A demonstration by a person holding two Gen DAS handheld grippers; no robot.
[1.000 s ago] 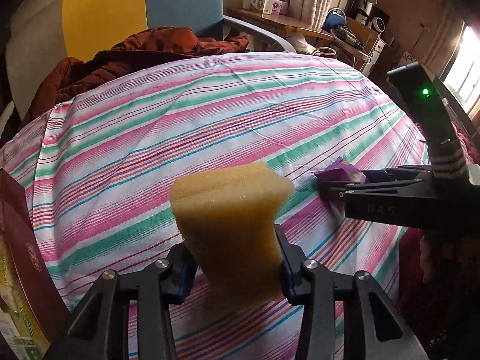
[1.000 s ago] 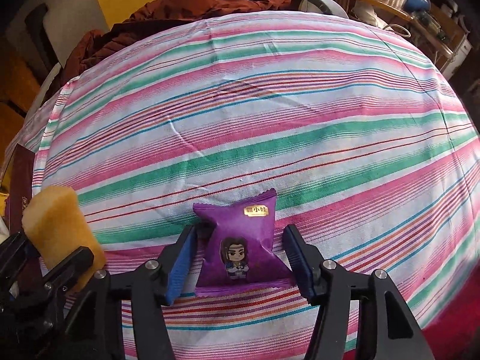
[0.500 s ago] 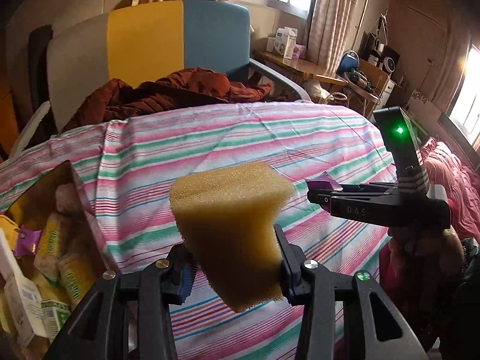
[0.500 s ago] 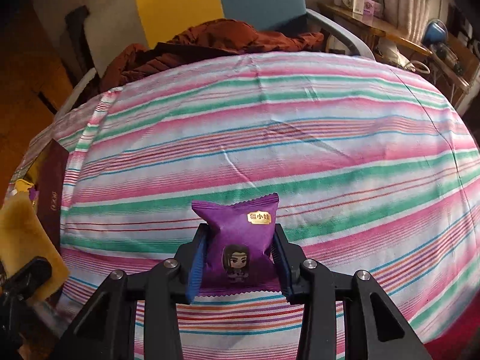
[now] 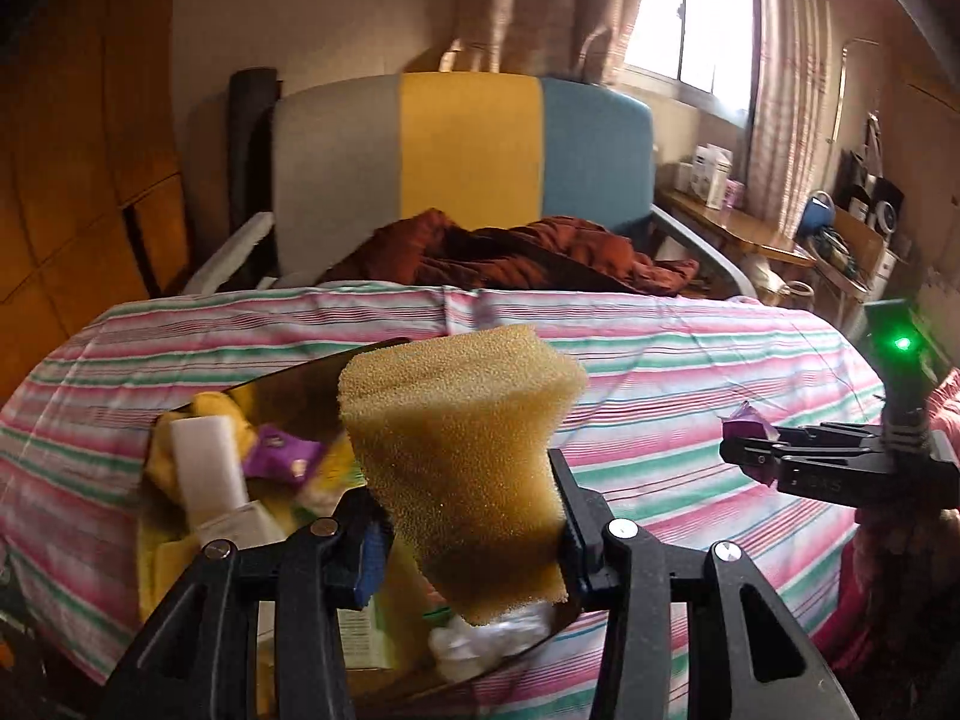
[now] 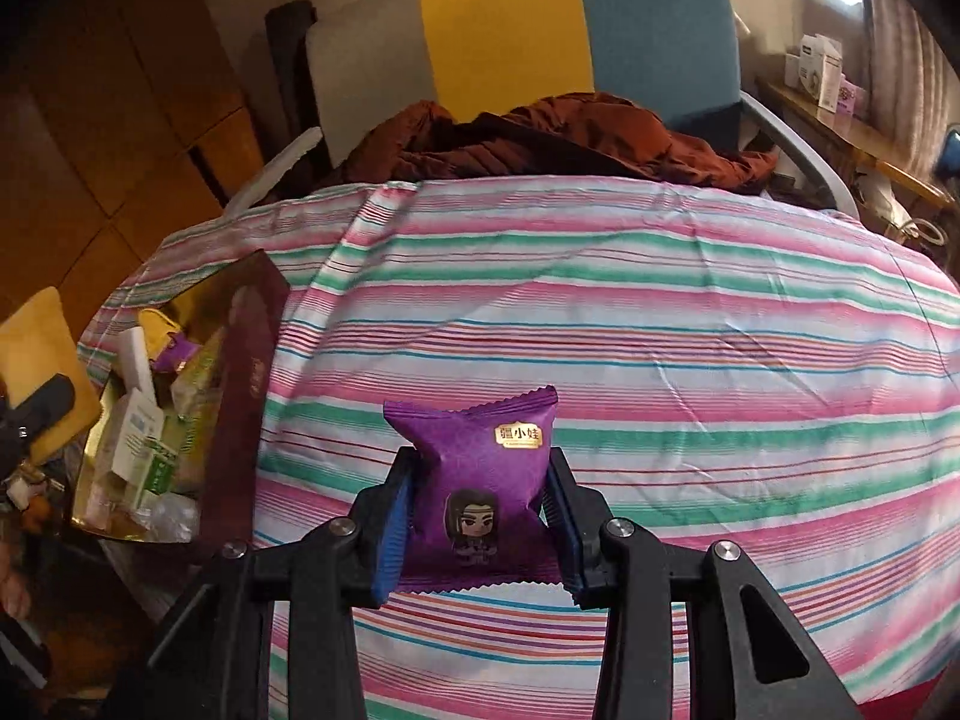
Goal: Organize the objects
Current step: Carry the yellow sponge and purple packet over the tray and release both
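Observation:
My left gripper (image 5: 465,531) is shut on a yellow sponge (image 5: 459,462), which it squeezes in at the waist and holds up over a dark red box (image 5: 300,387) with a gold lining. The box holds a white block, a purple packet, cartons and a yellow cloth. My right gripper (image 6: 477,525) is shut on a purple snack packet (image 6: 480,480) with a cartoon figure, lifted above the striped bedsheet (image 6: 660,330). In the right wrist view the box (image 6: 246,372) lies at the left, with the sponge (image 6: 36,354) at the frame's edge. The right gripper (image 5: 744,447) shows at the right of the left wrist view.
A chair (image 5: 468,162) with grey, yellow and blue panels stands behind the bed, with a rust-brown jacket (image 5: 516,258) draped on its seat. A cluttered wooden desk (image 5: 750,228) under a window is at the back right. Wooden cupboards (image 6: 120,120) line the left.
Both grippers have risen and swung left toward the box, which has come into view. The right jaws have closed on the purple packet and lifted it off the sheet. The sponge stays gripped.

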